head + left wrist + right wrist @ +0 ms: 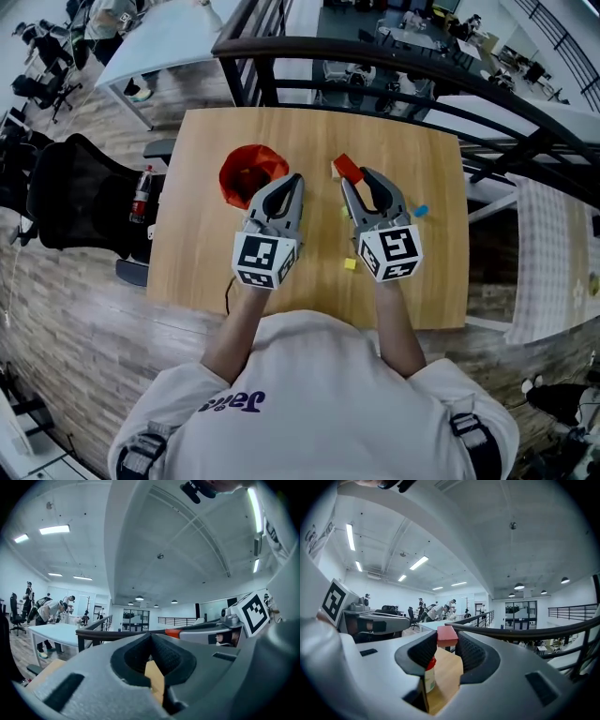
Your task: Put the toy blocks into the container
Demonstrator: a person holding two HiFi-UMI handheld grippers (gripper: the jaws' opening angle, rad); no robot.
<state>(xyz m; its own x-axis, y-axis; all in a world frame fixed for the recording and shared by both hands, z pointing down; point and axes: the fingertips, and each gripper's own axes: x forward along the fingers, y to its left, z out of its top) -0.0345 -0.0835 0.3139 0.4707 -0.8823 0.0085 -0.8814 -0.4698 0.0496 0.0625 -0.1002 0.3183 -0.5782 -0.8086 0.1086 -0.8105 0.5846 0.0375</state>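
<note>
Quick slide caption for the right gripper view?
Right tongs clamp a red block at their tips, over the wooden table.

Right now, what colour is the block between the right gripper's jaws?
Red. The block shows best in the right gripper view.

The right gripper (447,645) pinches a red toy block (447,634) between its two dark jaw tips. Below, in the gap, a wooden table (447,679) and a red-capped bottle (430,674) show. The left gripper (401,620) sits at left; a dark railing (525,632) runs behind.
</note>
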